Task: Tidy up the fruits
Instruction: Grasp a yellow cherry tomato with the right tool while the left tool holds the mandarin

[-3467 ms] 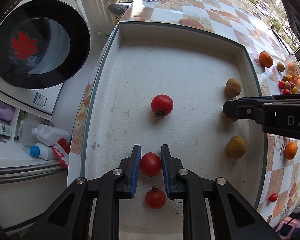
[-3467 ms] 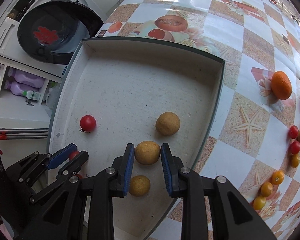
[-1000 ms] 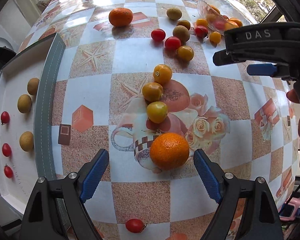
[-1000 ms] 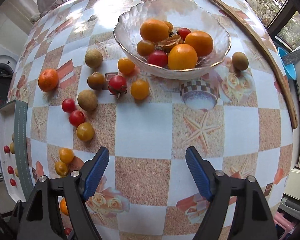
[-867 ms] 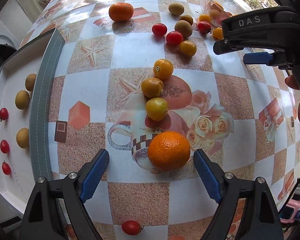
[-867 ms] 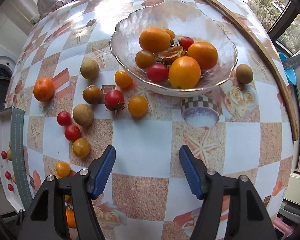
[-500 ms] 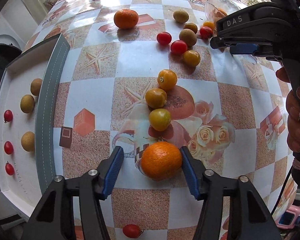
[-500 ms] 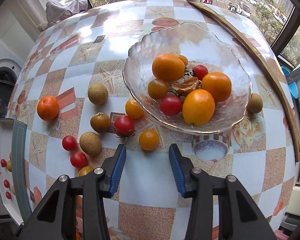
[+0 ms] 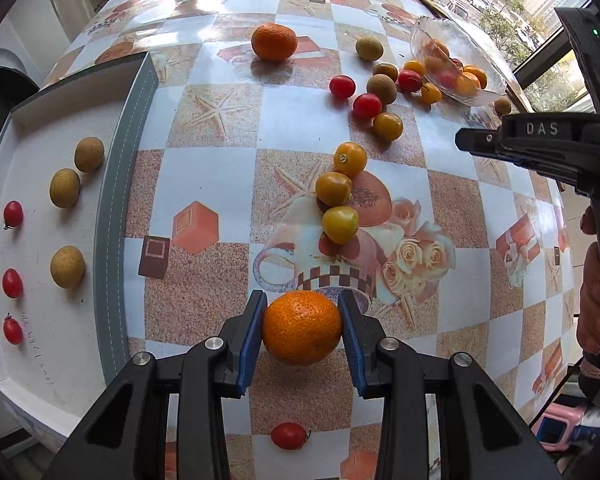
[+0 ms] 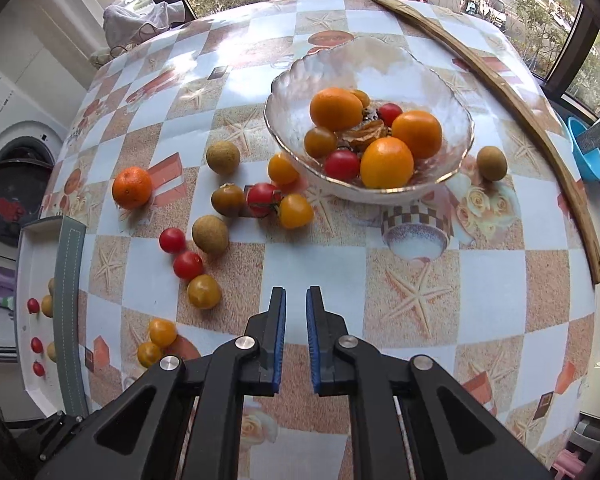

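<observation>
Left wrist view: left claw (image 9: 302, 330) has just closed its pads onto the orange (image 9: 302, 327) low on the bench (image 9: 300, 128).
Half a second ago it only straddled the fruit; next comes the tray (image 9: 114, 200). Right claw (image 10: 296, 334) has narrowed to a slit, holding nothing.

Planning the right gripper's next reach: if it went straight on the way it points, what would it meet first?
The right gripper, jaws nearly shut and holding nothing, has bare tablecloth ahead. Further along that line stands the glass bowl; its near rim would probably be first, though depth is unclear.
</observation>
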Demonstrator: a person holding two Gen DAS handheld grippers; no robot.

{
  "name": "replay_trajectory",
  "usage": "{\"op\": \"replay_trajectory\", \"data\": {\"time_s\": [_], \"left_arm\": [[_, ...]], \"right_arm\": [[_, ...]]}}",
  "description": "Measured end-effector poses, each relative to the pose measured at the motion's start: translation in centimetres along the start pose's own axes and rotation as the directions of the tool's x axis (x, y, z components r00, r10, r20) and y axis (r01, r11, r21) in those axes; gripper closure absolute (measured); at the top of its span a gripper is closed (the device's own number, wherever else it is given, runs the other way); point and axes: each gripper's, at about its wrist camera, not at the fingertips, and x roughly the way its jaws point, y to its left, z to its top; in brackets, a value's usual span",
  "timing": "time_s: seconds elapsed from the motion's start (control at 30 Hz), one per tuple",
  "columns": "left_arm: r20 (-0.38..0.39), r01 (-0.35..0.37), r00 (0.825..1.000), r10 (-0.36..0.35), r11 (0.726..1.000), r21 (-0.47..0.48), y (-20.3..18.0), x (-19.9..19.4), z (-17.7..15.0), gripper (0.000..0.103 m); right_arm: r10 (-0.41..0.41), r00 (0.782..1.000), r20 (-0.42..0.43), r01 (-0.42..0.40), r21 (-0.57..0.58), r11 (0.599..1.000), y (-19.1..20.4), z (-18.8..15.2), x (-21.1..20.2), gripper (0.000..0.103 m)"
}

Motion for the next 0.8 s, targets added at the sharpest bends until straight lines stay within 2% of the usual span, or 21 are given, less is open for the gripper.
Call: {"op": "replay_trajectory", "data": {"time_s": [0.23,0.37,0.43,0.5,0.57,0.8], "left_arm": [[0.010,0.005,1.000,-0.006,1.000,0.018,-0.4,-2.3,-0.6,0.065],[0.014,0.008,1.000,-0.008,1.000,0.020,-0.1,-3.6,-0.8,0.065],[0.016,0.004,1.000,-0.004,1.000,0.023,-0.3,-3.3,-0.8,0.065],[0.017,-0.001,1.000,0.000,1.000,0.022,0.3,-3.4,-1.0,0.065],[0.020,-0.004,1.000,0.004,1.000,0.017,0.6,-3.3,-1.1,0.065],[0.031,-0.001,1.000,0.001,1.000,0.002,1.2,-3.6,-1.1,0.065]], "right_arm": [[0.022,0.999,-0.040,-0.021,0.032,0.999,-0.8,-2.8,-1.0,0.092],[0.145,0.983,-0.112,-0.143,0.022,0.989,0.1,-3.4,-0.3,0.090],[0.147,0.980,-0.133,-0.151,-0.027,0.988,1.7,-3.7,0.1,0.084],[0.132,0.983,-0.128,-0.141,-0.065,0.988,3.1,-3.8,0.4,0.065],[0.115,0.988,-0.105,-0.123,-0.068,0.990,3.8,-3.5,0.7,0.055],[0.069,0.996,-0.060,-0.072,-0.046,0.996,4.5,-1.0,2.0,0.055]]}}
